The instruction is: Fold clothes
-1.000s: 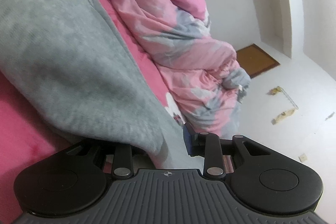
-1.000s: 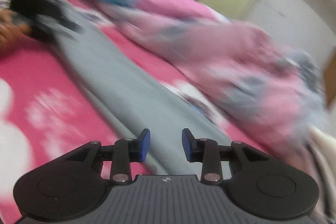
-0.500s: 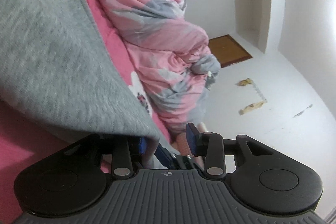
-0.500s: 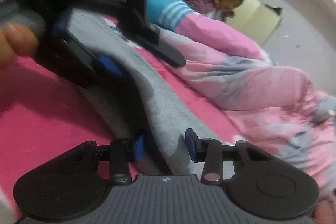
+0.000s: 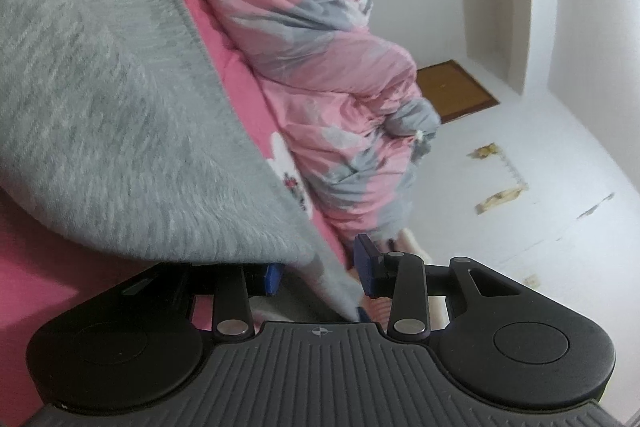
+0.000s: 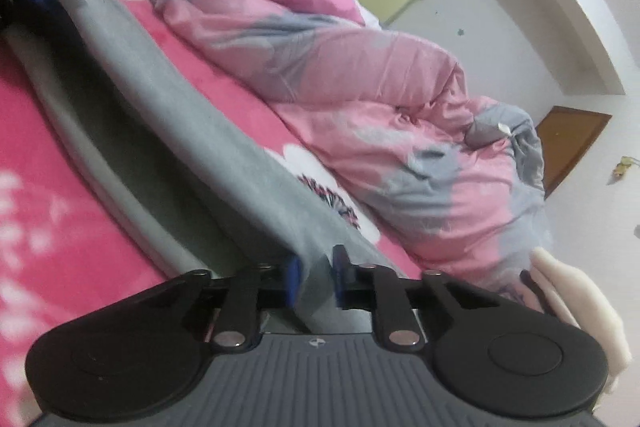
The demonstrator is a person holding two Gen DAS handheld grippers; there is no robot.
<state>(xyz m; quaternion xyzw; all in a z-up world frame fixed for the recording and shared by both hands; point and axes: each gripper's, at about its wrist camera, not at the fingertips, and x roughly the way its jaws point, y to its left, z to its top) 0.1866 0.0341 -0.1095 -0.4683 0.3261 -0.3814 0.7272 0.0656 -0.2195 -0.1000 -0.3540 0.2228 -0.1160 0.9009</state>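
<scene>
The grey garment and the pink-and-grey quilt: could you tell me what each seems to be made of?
Grey garment: looks like a heathered knit, fuzzy and matte, possibly cotton fleece. Quilt: thin, smooth woven cover with fine crinkles over puffy filling; fibre unclear.

Item: your grey garment, a soft heathered knit with a stitched hem line along one long edge. State: partly folded, doubled over along its length so that you see an upper layer raised above a lower one, a dark gap between them. Pose: stretched in a long band running diagonally across the pink bed. In your left wrist view the same grey knit fills the upper left, its edge drooping toward the lens.
</scene>
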